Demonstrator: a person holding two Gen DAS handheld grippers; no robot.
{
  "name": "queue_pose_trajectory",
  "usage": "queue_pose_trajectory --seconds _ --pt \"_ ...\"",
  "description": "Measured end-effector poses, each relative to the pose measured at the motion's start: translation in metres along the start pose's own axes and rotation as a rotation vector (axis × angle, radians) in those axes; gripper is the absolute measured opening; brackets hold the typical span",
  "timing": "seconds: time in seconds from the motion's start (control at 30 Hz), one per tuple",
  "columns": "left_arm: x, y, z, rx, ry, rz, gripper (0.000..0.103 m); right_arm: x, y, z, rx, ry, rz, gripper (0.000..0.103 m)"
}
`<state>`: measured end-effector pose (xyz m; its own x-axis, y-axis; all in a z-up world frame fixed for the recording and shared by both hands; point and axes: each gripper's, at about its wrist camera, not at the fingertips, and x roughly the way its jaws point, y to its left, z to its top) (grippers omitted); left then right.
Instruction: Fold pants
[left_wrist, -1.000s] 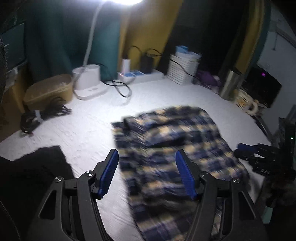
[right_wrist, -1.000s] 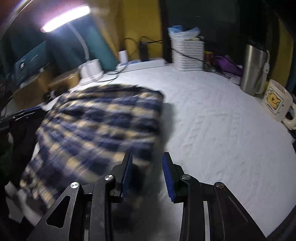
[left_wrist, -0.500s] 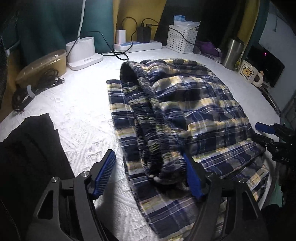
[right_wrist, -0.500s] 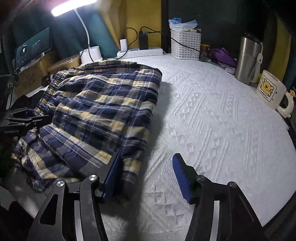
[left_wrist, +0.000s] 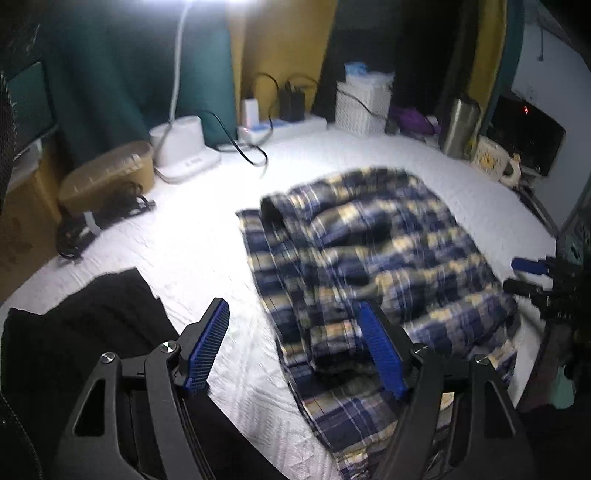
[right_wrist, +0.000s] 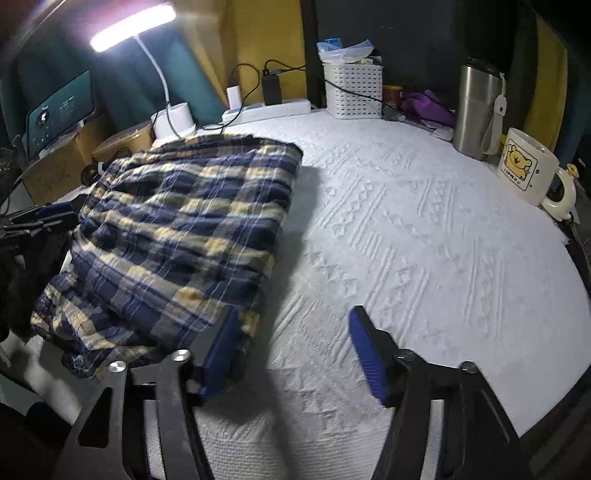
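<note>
Left wrist view: plaid pants (left_wrist: 373, 266) bunched on white surface (left_wrist: 192, 251) (blurred); left gripper (left_wrist: 295, 350) and right gripper (right_wrist: 295, 354) beside pants, jaws spread, holding nothing

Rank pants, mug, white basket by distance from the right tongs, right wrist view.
From the right tongs, which are open:
1. Pants: left, right by the left finger.
2. Mug: far right edge.
3. White basket: back, centre.
</note>
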<state>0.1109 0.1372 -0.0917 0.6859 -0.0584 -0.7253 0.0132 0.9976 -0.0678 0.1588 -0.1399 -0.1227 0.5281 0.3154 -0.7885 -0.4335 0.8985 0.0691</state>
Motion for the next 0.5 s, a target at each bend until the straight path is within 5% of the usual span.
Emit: queue_pose_trajectory --seconds 0.27,0.5 --pt "-0.003 0.004 0.027 -0.048 -0.06 -0.018 0.074 -0.006 -0.009 0.031 0.002 -0.045 -0.007 0.075" --pt "0.022 0.006 0.035 -0.082 -0.014 -0.047 0.074 0.006 -0.015 0.056 0.011 -0.052 -0.008 0.076"
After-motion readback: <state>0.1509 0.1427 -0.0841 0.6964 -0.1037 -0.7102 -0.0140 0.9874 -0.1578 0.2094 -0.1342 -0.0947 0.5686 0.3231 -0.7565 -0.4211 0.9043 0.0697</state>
